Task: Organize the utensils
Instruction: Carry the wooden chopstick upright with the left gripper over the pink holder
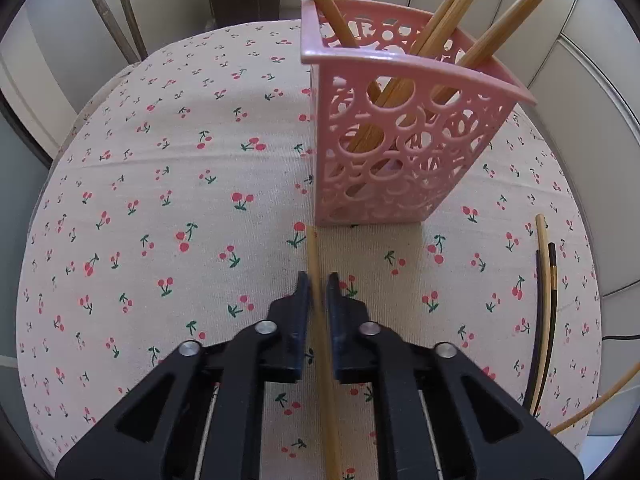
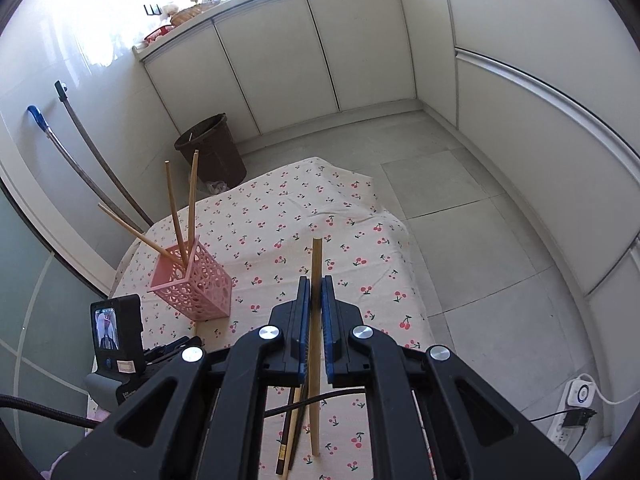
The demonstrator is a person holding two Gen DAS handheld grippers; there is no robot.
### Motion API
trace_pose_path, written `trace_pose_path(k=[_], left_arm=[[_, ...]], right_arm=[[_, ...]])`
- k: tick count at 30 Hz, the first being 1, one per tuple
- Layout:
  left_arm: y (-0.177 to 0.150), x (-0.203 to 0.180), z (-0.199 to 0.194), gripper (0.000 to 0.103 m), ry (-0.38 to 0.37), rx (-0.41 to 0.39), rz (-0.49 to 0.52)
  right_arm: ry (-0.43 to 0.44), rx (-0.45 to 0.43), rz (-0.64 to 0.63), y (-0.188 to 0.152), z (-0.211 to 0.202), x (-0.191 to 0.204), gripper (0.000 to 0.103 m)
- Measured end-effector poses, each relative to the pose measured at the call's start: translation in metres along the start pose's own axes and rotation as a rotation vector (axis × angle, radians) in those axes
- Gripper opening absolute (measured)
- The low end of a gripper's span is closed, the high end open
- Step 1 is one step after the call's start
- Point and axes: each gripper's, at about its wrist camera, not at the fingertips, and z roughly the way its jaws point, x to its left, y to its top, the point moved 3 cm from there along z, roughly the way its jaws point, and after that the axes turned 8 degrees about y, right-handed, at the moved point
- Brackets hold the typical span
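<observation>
A pink perforated holder [image 1: 400,136] stands on the cherry-print tablecloth [image 1: 168,184] with several bamboo chopsticks in it; it also shows in the right wrist view [image 2: 192,286]. My left gripper [image 1: 319,286] sits low over the cloth just before the holder, its jaws close around a bamboo chopstick [image 1: 320,320] that lies between them. My right gripper [image 2: 316,286] is raised above the table and shut on another bamboo chopstick [image 2: 316,264], held about upright, its lower end near the cloth.
Loose chopsticks, light and dark [image 1: 546,300], lie on the cloth at the right; they also show under my right gripper [image 2: 290,436]. The left gripper's camera body [image 2: 116,328] is at left. A brown bin [image 2: 210,152] stands on the floor by the cabinets.
</observation>
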Motion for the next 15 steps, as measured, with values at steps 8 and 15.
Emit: trace_pose_path(k=[8,15], left_arm=[[-0.016,0.017,-0.067,0.004,-0.074,-0.112,0.024],[-0.014,0.027,-0.162,0.004,-0.134,-0.297,0.029]], right_arm=[[0.044,-0.034,-0.075,0.004,-0.013,0.033,0.006],[0.096,-0.065,-0.139,0.008,-0.029,0.064,0.006]])
